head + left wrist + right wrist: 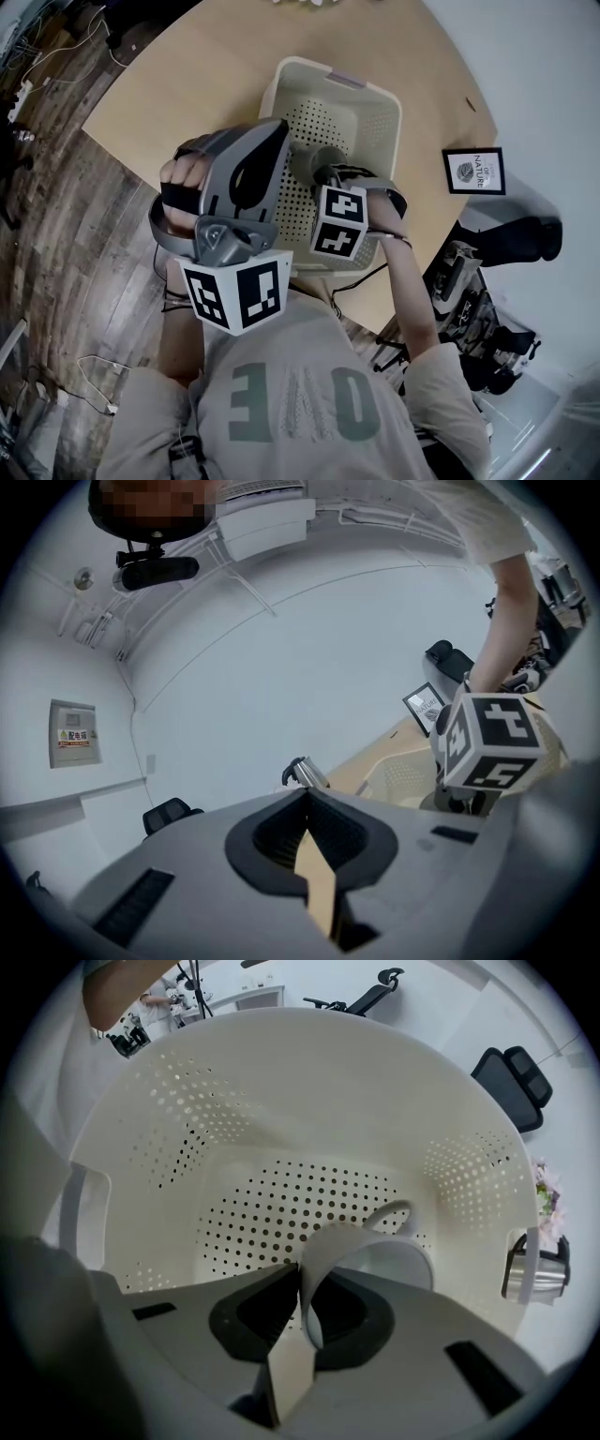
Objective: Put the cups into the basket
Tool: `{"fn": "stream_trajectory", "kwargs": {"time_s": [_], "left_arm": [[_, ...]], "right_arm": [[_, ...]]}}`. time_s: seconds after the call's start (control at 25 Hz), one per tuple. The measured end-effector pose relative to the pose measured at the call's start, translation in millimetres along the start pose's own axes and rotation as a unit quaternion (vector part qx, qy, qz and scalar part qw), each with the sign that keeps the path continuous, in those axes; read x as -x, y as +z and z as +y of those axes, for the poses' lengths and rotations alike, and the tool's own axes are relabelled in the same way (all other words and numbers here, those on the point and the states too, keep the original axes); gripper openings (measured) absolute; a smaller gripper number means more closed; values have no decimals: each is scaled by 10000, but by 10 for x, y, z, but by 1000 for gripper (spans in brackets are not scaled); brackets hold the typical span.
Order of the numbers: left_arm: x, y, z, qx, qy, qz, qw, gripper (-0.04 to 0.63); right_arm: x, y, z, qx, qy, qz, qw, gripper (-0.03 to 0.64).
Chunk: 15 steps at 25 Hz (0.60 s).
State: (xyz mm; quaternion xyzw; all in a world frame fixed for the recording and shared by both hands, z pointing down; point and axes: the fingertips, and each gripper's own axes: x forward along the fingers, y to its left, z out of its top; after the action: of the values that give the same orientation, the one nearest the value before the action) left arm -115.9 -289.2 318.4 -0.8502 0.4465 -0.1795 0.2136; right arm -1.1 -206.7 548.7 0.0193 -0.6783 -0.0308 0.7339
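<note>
**mugfan:** Which hand actually matters here?

**tinkerbox:** Not the left claw (305,792). It's nearest the head camera, left of middle in that view. It's held about level, jaws shut on nothing, aimed across the counter (178,98). The right claw (302,1279) is the one. It points straight down inside the basket (281,1063) and pinches the white cup (375,1258) by its wall, with the rim between the jaws.

**mugfan:** How does the cup lie?

**tinkerbox:** Tipped. In the right gripper view the mouth faces back at the camera. The body runs off from the jaws toward the right of the frame, and the handle is on the far side. It's low over the holed floor, but I can't tell if it's touching.

**mugfan:** Room to work?

**tinkerbox:** Plenty, I'd say. The floor past the cup looks bare. The walls stand well apart all round, with the right-hand one nearest. My guess is the next move is just letting go and lifting straight up and out. Through that wall's slot you can see a steel jug (534,1269) outside, out of the way.
</note>
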Motion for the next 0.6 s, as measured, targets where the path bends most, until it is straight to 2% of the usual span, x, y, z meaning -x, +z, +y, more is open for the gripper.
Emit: {"fn": "stream_trajectory", "kwargs": {"time_s": [0.16, 0.28, 0.44, 0.56, 0.6], "left_arm": [[26, -7, -4, -22, 14, 40, 10000, 9], [59, 5, -19, -29, 3, 41, 10000, 9], [88, 50, -33, 3, -26, -13, 10000, 9], [89, 82, -39, -18, -22, -43, 10000, 9], [87, 95, -46, -26, -28, -49, 10000, 9]], "right_arm": [[5, 10, 32, 37, -92, 14, 9999, 40], [36, 44, 65, -220, -80, -103, 9997, 43], [112, 123, 133, -539, 168, -424, 9975, 46], [157, 135, 123, -627, 172, -493, 9967, 116], [179, 126, 114, -619, 123, -475, 9969, 121]]}}
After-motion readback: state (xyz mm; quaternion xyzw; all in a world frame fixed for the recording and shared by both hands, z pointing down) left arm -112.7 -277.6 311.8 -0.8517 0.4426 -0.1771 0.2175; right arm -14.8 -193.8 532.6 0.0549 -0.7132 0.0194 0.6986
